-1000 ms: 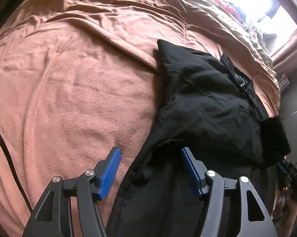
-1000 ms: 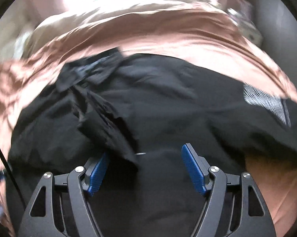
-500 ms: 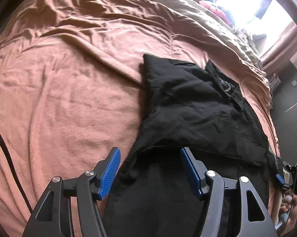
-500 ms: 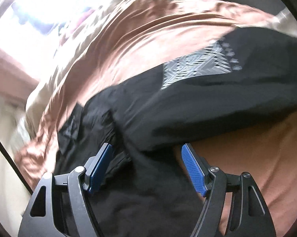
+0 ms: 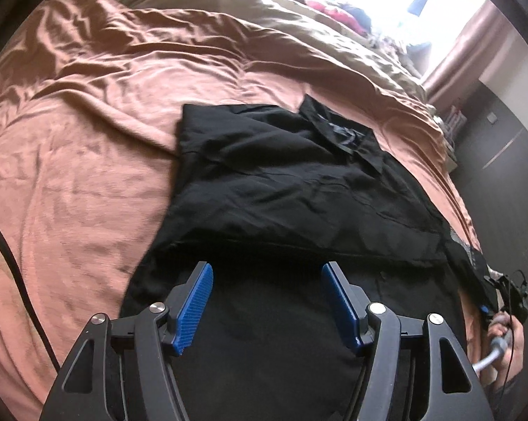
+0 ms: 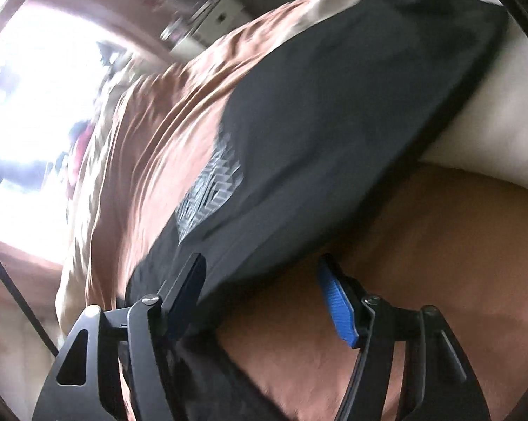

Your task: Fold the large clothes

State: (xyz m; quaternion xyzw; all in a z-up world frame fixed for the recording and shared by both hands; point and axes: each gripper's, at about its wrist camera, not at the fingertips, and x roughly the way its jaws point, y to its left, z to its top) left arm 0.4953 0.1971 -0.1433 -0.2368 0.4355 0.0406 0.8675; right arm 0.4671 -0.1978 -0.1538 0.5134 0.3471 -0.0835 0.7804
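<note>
A black shirt (image 5: 285, 189) lies flat on the brown blanket (image 5: 88, 161), collar (image 5: 337, 129) toward the far side and one side folded in. My left gripper (image 5: 266, 268) hovers over the shirt's lower part, its jaws opening with nothing between them. In the right wrist view the shirt's sleeve (image 6: 334, 112), with a grey printed patch (image 6: 211, 189), stretches out over the blanket (image 6: 439, 245). My right gripper (image 6: 260, 259) is rolled sideways at the sleeve's lower hem. Its jaws are closing with that hem between them, and the pads are not seen pressing.
A beige duvet (image 5: 299, 28) and red items (image 5: 334, 7) lie at the bed's far end under a bright window. A person's hand (image 5: 509, 336) holds the other tool at the bed's right edge. A pale cabinet (image 6: 211, 24) stands beyond the bed.
The left gripper has pulled back and risen, showing more of the shirt, and its jaws stand wider. The right gripper has rolled strongly, swept out along the sleeve, and its jaws have narrowed.
</note>
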